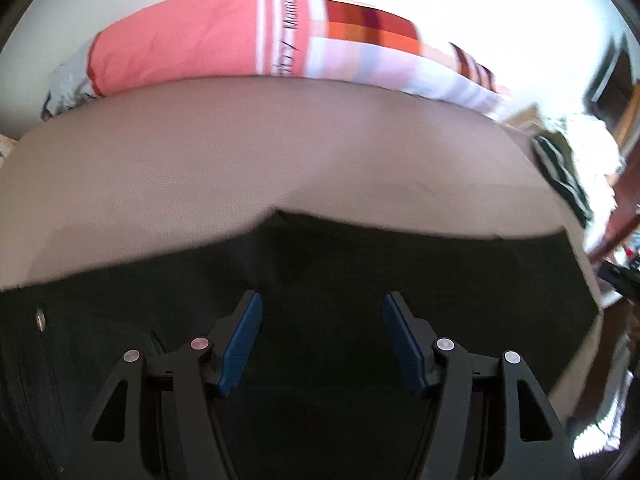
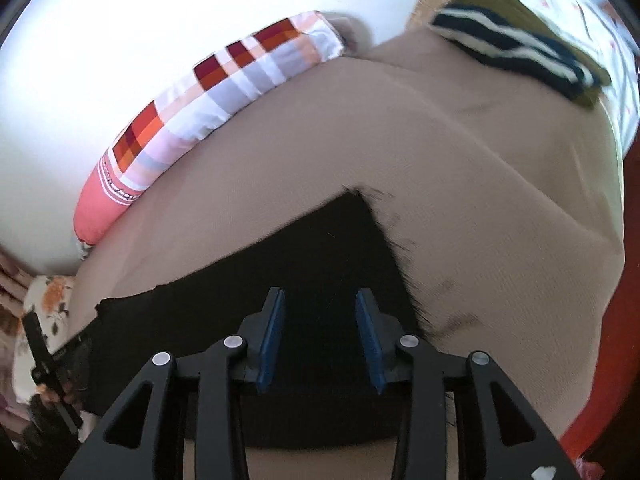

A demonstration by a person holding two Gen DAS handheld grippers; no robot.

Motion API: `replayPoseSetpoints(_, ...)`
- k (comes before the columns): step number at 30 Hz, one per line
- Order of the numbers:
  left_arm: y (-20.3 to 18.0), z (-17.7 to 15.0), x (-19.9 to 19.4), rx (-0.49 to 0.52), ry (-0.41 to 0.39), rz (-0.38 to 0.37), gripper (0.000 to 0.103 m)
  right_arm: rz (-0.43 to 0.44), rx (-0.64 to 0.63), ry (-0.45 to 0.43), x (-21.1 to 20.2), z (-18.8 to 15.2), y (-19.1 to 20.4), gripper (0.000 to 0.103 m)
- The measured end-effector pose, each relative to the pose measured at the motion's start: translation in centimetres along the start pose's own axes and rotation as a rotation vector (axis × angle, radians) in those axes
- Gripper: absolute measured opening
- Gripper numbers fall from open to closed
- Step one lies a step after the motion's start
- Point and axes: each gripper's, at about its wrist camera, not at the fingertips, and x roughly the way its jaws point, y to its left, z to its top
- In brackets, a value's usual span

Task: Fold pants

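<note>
Black pants point(image 1: 360, 264) lie spread on a beige bed cover point(image 1: 240, 152), both grippers hovering over them with nothing held.

The left gripper point(image 1: 322, 340) has its blue pads well apart above the dark cloth, gripping nothing; a small metal button point(image 1: 40, 319) shows on the pants at the left. The right gripper point(image 2: 320, 332) also stands parted, with only cloth beneath, near the pants' frayed edge point(image 2: 396, 248). A coral and checked pillow point(image 1: 200, 36) lies along the far edge of the bed; its white band carries dark lettering, blurred, possibly ending in "Mundi". Striped navy-and-white clothing point(image 2: 516, 48) sits at the far corner.
</note>
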Motion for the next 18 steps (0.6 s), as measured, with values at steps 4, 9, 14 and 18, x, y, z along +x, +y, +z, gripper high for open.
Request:
replayPoseSetpoints(4, -1.5, -1.8, -1.2, -0.004, 0.044, -0.064, 0.064, 0.036, 0.097, 0.029, -0.5, 0.2, -4.1, 0.036)
replayPoseSetpoints(9, -2.7, -2.8, -1.6, -0.001, 0.075, -0.064, 0.064, 0.136, 0.212, 0.088, 0.7, 0.2, -8.1, 0.035)
replayPoseSetpoints(14, -2.8, -2.7, -1.3, -0.013, 0.075, -0.018, 0.064, 0.164, 0.215, 0.09, 1.6, 0.1, -8.7, 0.035)
replayPoseSetpoints(18, -1.3, -2.3, -1.0, -0.046, 0.068, 0.045, 0.064, 0.152, 0.187, 0.04, 1.1, 0.6, -7.5, 0.035)
